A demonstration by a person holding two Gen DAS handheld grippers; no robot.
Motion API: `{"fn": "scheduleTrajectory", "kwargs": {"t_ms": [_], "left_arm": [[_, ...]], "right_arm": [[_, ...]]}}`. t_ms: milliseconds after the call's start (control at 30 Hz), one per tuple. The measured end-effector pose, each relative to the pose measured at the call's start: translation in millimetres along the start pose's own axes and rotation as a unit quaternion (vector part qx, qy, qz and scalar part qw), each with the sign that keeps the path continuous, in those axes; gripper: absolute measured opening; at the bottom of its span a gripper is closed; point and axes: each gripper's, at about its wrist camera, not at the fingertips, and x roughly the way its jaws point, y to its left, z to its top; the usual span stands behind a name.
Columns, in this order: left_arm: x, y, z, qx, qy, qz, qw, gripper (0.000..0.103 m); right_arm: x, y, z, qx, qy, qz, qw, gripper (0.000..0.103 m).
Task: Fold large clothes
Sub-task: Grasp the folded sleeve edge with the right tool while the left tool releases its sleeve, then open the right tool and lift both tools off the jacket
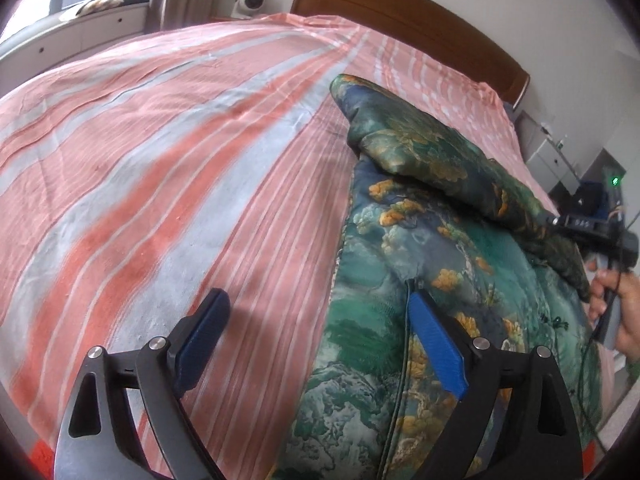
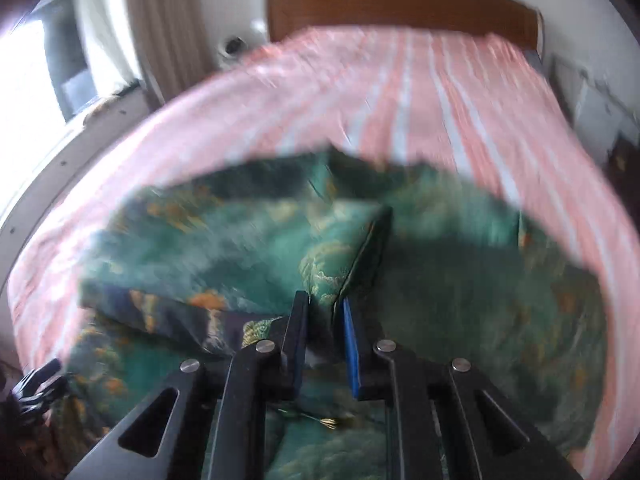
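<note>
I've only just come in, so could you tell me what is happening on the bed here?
A person with a gripper in each hand is folding a large green patterned garment on a bed with a pink striped sheet. The right gripper is shut on a fold of the garment, part of which already lies folded over. The left gripper hangs wide open at the garment's edge, holding nothing.

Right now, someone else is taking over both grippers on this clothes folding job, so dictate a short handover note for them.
Left gripper: open, hovering over the left edge of the green patterned garment, holding nothing.
Right gripper: closed on a fold of the garment's cloth.
The garment lies on the striped bedsheet, on the right side of the bed in the left wrist view.
Done: one part already lies folded over the body.
Left: finish folding and flatten it.
</note>
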Motion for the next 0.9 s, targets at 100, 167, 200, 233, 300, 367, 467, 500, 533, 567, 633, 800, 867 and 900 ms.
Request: {"fn": "scheduleTrajectory", "kwargs": {"t_ms": [100, 167, 200, 233, 300, 367, 467, 500, 533, 567, 633, 800, 867, 900], "left_arm": [[1.1, 0.8, -0.8, -0.001, -0.001, -0.001, 1.0, 0.094], [3.0, -1.1, -0.1, 0.003, -0.002, 0.004, 1.0, 0.095], [3.5, -2.2, -0.1, 0.006, -0.003, 0.006, 1.0, 0.096], [3.8, -3.4, -0.4, 0.009, -0.004, 0.009, 0.9999, 0.096], [3.8, -5.2, -1.2, 0.013, -0.006, 0.013, 0.9998, 0.097], [2.7, -6.8, -1.9, 0.014, -0.006, 0.018, 0.9997, 0.097], [-0.3, -10.4, -3.6, 0.019, -0.003, 0.024, 0.9995, 0.097], [-1.5, -12.2, -4.3, 0.022, 0.0, 0.027, 0.9994, 0.097], [-3.6, -14.9, -5.1, 0.028, 0.003, 0.029, 0.9992, 0.097], [-6.2, -17.7, -5.5, 0.032, 0.005, 0.03, 0.999, 0.097], [-15.6, -25.2, -4.4, 0.047, 0.012, 0.026, 0.9985, 0.097], [-45.0, -18.8, 2.4, 0.059, 0.041, 0.016, 0.9973, 0.097], [-57.4, -5.6, 1.6, 0.05, 0.054, 0.016, 0.9972, 0.097], [-61.9, -0.8, -0.1, 0.047, 0.055, 0.017, 0.9972, 0.097]], "right_arm": [[23.9, -23.4, -29.8, 0.047, 0.016, 0.012, 0.999, 0.03], [18.9, -27.6, -32.7, 0.063, 0.005, 0.03, 0.998, 0.039], [12.5, -31.3, -33.7, 0.074, 0.002, 0.042, 0.996, 0.045], [7.4, -32.5, -33.7, 0.081, -0.002, 0.052, 0.995, 0.048], [-9.1, -33.6, -34.9, 0.084, -0.012, 0.066, 0.994, 0.05], [-25.9, -33.5, -38.0, 0.078, -0.017, 0.071, 0.994, 0.053], [-47.6, -39.8, -56.6, 0.063, -0.014, 0.072, 0.995, 0.054], [-56.1, -43.3, -67.8, 0.059, -0.013, 0.073, 0.995, 0.055], [-64.9, -46.8, -79.8, 0.054, -0.012, 0.072, 0.996, 0.057], [-74.3, -49.0, -93.2, 0.049, -0.012, 0.068, 0.996, 0.057], [-95.7, -53.6, -125.3, 0.037, -0.015, 0.055, 0.998, 0.057], [-157.1, -88.1, -197.9, 0.059, -0.03, 0.013, 0.998, 0.07], [-178.3, -105.4, -219.3, 0.074, -0.033, -0.017, 0.997, 0.076], [-189.9, -114.3, -230.9, 0.08, -0.032, -0.043, 0.995, 0.076]]}}
